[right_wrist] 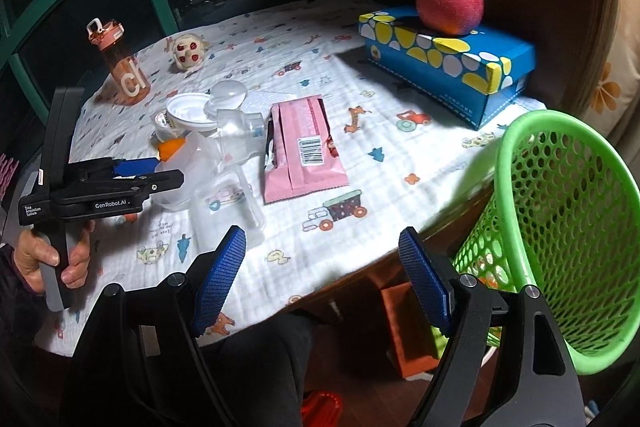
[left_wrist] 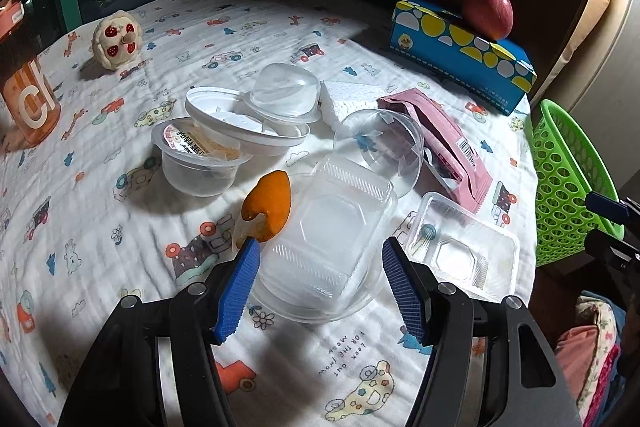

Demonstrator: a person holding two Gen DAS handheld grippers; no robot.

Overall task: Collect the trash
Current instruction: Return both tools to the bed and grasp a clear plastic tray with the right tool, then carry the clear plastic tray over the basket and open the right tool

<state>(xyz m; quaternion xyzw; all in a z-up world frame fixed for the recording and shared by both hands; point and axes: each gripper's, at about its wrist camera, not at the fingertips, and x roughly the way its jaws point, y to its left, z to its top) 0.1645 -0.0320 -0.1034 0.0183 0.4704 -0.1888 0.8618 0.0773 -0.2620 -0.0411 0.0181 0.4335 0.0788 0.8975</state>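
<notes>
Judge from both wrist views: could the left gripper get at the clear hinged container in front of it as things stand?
Probably yes. The left gripper is open, its fingers already either side of the clear hinged container. Only the orange peel by the left finger crowds it.

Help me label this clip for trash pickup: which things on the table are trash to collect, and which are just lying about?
Trash job: clear clamshell box, orange peel, pudding cup, white oval lid, dome lid, foam piece, pink wrapper, small clear tray, green basket.

Just lying about: apple, blue tissue box, orange bottle, plush toy.
</notes>
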